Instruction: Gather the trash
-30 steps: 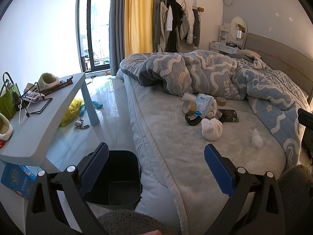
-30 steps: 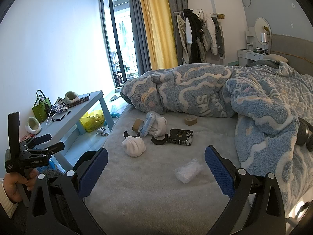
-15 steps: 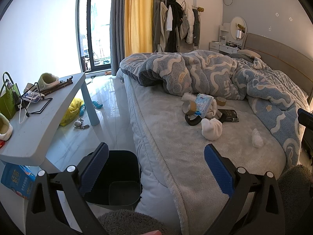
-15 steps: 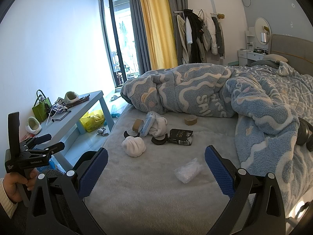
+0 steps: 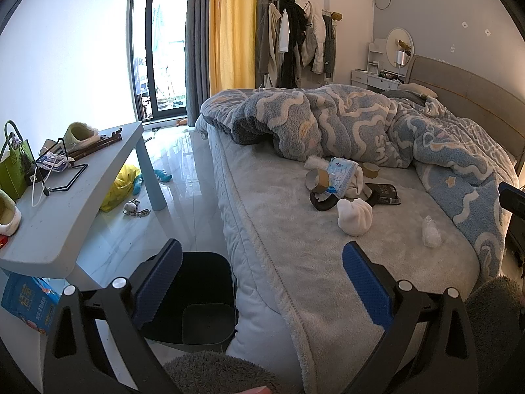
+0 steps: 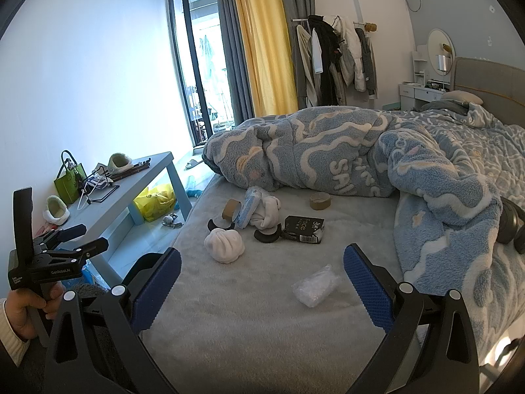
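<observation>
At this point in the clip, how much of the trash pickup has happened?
Nothing looks collected: the black bin beside the bed looks empty. Both the left gripper and right gripper are open and hold nothing. Left on the bed: the crumpled plastic wrap, black packet, tape roll and tissue pack.

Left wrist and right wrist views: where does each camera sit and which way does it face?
Left wrist: on the left gripper, facing the bed's edge and the black bin; its open jaws show.
Right wrist: on the right gripper, above the bed, facing the crumpled plastic; its open jaws and the hand show.
Shared: plastic, white sock ball, blanket.
</observation>
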